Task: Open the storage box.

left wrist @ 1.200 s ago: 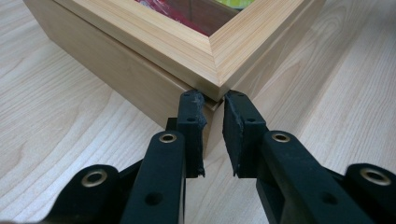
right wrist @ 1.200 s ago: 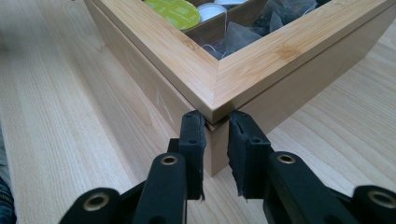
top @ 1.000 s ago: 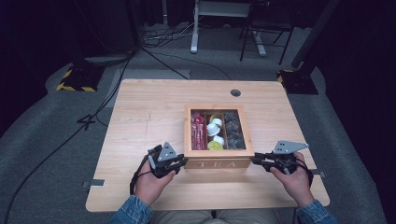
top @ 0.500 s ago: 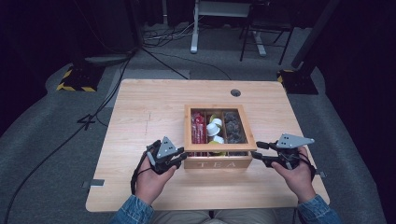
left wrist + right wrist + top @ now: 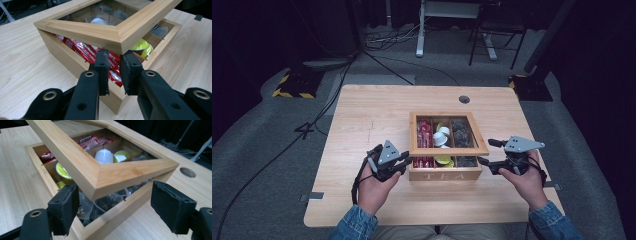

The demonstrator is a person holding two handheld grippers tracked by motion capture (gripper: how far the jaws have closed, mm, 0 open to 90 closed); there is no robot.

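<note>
A: Where is the lid sitting relative to the 2 grippers?

B: The lid is standing tilted above the tea box (its front edge raised), between both tools. The left gripper is sitting clenched, its 2 pads nearly together under the lid's near corner, above red packets.

A: And the right gripper?

B: Its jaws have just been opening; they are standing released, straddling the lid's other front corner without pressing it.

dark packets under lid, contents unclear
</note>
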